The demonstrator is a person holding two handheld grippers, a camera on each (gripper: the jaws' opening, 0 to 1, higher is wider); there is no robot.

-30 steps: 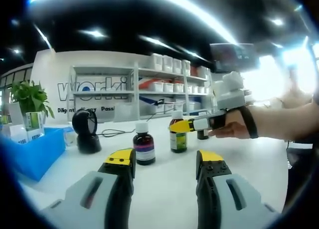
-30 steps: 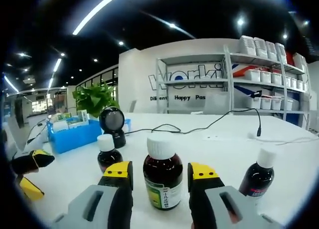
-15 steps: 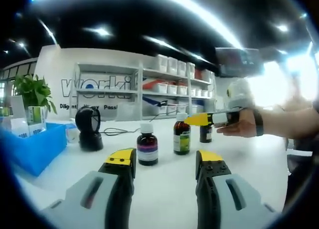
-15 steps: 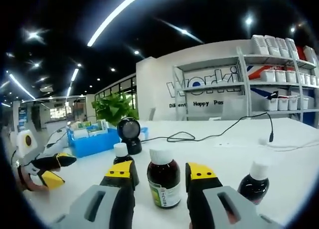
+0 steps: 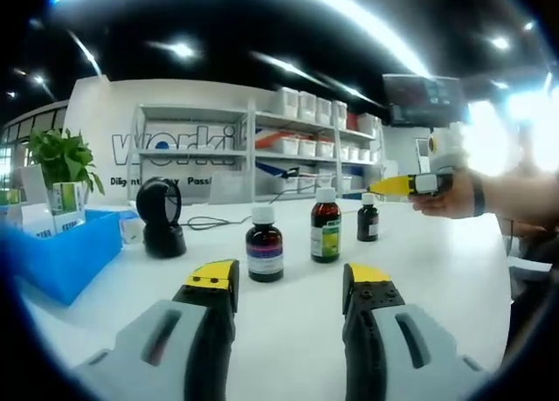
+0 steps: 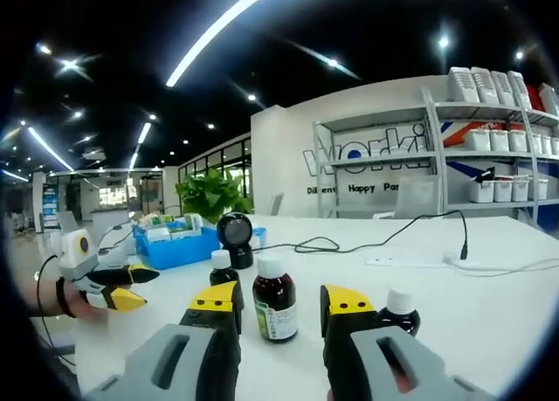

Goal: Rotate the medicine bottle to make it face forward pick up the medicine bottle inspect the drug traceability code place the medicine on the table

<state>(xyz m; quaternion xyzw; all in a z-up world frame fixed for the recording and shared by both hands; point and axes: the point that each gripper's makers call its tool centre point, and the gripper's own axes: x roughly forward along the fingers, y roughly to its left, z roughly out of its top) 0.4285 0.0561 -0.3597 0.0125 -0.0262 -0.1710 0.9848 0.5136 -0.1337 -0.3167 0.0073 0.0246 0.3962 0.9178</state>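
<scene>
White table [image 5: 454,279]: we've drawn right gripper [image 6: 278,303] back from medicine bottle [image 6: 274,307]; both grippers agape, empty. Pick-up pending.

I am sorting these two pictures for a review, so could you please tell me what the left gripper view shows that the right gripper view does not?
The left gripper view alone shows a dark wall-mounted screen. The right gripper view alone shows a lit hall with ceiling lights beyond the table. Both share three brown medicine bottles, the black scanner, the blue bin, the potted plant, the shelving and the white table. Each also catches the other gripper: right gripper, left gripper.
</scene>
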